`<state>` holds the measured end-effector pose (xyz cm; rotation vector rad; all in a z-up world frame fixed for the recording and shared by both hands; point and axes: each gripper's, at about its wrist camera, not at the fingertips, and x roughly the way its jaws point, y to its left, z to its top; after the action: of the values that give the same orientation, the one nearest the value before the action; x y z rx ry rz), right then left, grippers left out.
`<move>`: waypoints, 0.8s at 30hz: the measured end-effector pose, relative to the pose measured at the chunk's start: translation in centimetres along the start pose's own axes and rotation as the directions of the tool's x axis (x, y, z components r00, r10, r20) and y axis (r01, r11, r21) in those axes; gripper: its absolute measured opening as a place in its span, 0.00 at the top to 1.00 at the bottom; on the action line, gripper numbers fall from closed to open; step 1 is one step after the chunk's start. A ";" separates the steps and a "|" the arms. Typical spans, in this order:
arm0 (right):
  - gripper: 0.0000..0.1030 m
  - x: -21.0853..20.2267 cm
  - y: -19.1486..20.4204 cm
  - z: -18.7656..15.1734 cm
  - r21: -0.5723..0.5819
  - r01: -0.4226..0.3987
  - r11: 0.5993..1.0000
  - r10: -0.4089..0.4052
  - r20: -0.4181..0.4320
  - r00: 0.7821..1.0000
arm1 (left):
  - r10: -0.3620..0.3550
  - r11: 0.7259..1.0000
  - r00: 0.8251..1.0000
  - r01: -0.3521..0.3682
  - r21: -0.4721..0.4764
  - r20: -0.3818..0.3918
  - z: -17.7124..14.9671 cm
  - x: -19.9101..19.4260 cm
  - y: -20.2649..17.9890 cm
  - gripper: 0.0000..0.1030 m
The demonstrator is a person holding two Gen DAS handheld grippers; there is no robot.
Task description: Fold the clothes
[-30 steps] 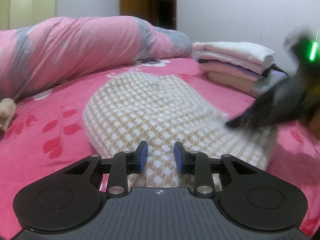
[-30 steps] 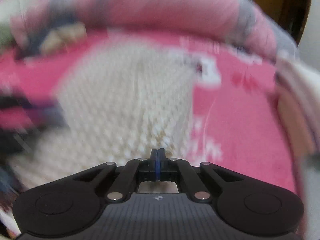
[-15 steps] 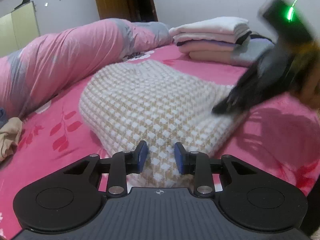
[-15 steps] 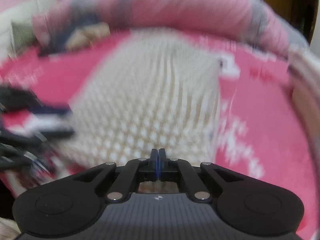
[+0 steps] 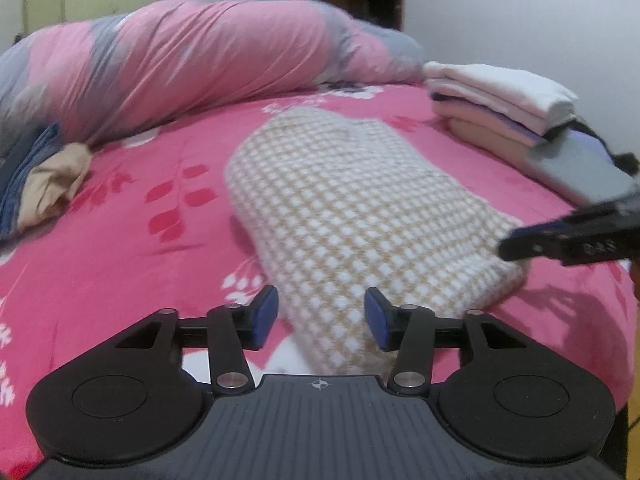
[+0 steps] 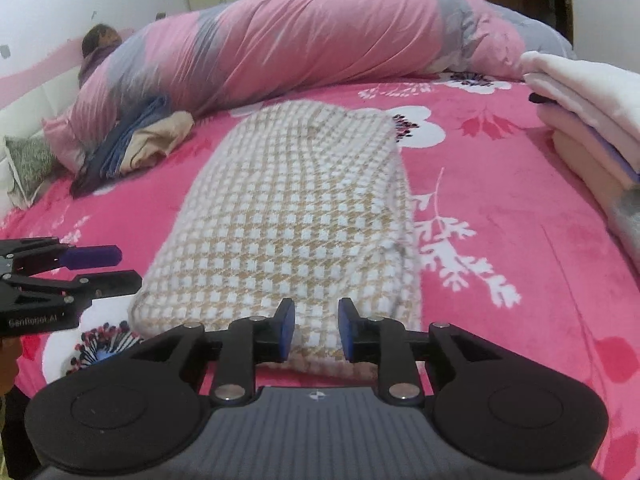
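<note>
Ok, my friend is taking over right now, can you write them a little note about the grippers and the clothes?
Left hand-held gripper: jaws opening, nothing pinched; the near end of the beige-and-white checked knit garment lies just ahead of it.
Right hand-held gripper: jaws opening, empty, at the garment's other near corner.
Things: the checked garment lies folded into a long strip on the pink flowered bedsheet. A stack of folded pale clothes sits to the right. A crumpled blue and tan pile waits by the rolled pink-and-grey duvet.
Done: the long fold.
Left: probably fold it shorter, stack it, then the crumpled pile.
</note>
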<state>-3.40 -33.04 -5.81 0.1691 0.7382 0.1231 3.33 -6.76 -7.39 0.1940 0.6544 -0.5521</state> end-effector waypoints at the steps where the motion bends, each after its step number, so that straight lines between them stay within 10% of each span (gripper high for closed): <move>1: 0.70 -0.1 -0.2 -0.1 0.011 -0.004 1.000 0.004 0.002 1.000 | 0.012 1.000 1.000 -0.012 -0.021 -0.007 0.2 0.0 0.2 0.47; 12: 0.48 -1.5 -3.0 0.3 0.132 -0.051 0.990 0.040 0.086 0.996 | 0.067 0.975 0.996 -0.076 -0.206 -0.051 1.6 0.2 2.5 0.05; 24: 0.34 2.5 -14.3 -0.1 0.562 -0.300 0.771 0.253 0.161 0.954 | -0.276 0.833 0.961 0.239 -0.499 -0.002 0.8 4.5 8.5 0.02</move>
<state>-0.85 -46.60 -10.32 0.8743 0.6517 0.1682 11.27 -1.82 -9.53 -0.3686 0.8816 -0.6188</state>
